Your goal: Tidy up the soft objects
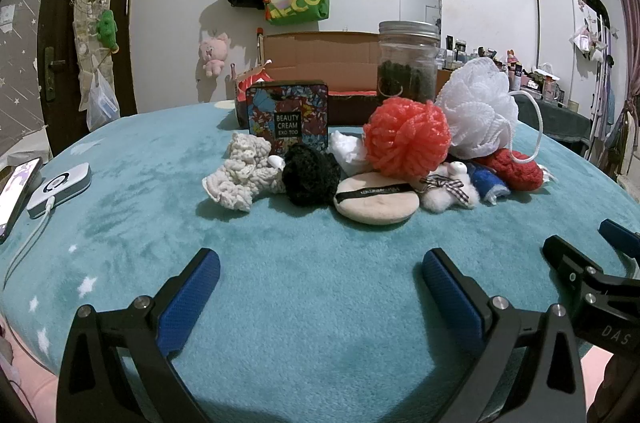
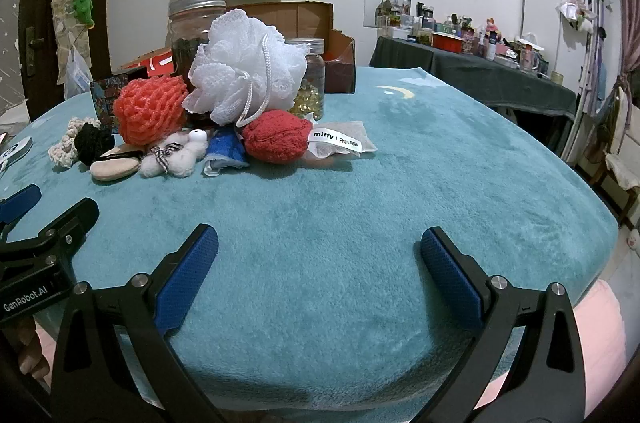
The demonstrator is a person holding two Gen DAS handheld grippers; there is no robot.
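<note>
On a teal blanket (image 1: 320,283), a pile of soft things sits well beyond both tongs: a white bath puff (image 2: 244,63), an orange puff (image 1: 406,139) and a red knitted ball (image 2: 276,137). The left gripper (image 1: 320,281) and right gripper (image 2: 318,259) gape wide, holding and touching nothing.

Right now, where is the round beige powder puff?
In the left wrist view the powder puff lies flat on the teal blanket at the pile's front, between the black scrunchie and the small white plush.
</note>
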